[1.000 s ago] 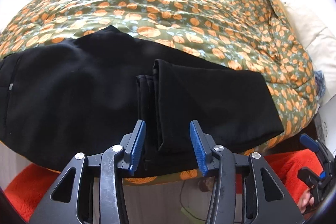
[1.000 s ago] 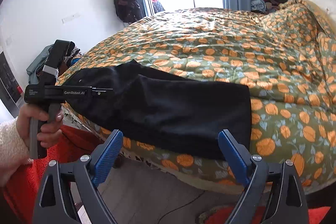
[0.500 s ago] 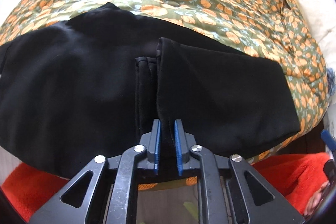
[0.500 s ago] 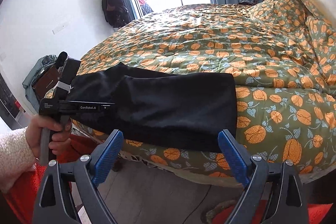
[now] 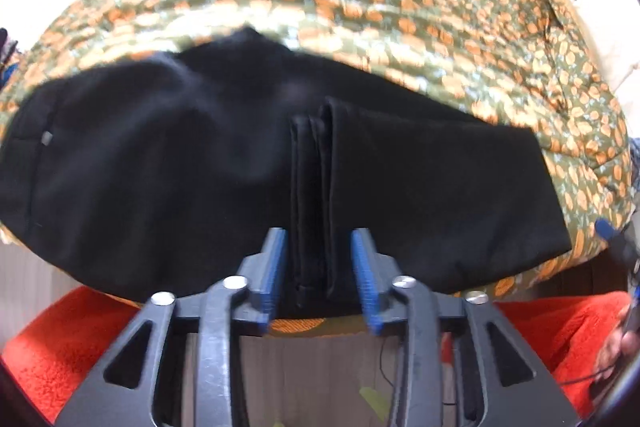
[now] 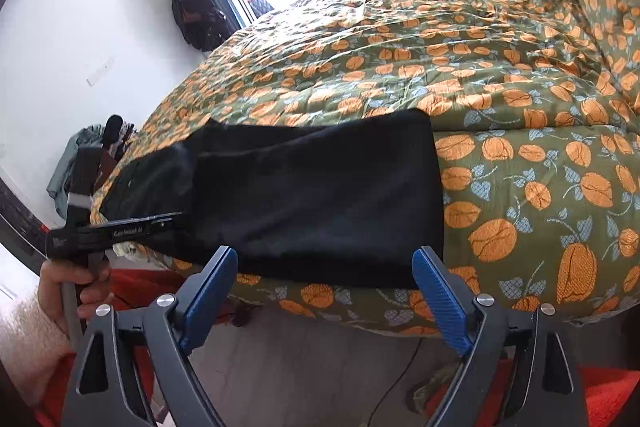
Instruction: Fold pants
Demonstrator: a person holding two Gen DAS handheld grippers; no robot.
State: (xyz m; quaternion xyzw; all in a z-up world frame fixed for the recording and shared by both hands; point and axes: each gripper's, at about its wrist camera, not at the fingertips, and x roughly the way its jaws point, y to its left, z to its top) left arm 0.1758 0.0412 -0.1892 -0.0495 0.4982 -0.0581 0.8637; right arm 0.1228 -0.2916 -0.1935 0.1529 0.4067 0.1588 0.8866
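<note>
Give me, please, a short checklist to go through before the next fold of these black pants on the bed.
1. Black pants lie on the floral quilt, already doubled over: ok.
2. Leg hems sit between the left gripper pads: ok.
3. Left gripper grips the hems: not ok; its jaws are opening, pads clear of the cloth.
4. Right gripper at the folded end: not ok; short of the bed edge, jaws closing on nothing.
5. Fold free of wrinkles: cannot tell, cloth too dark.
</note>
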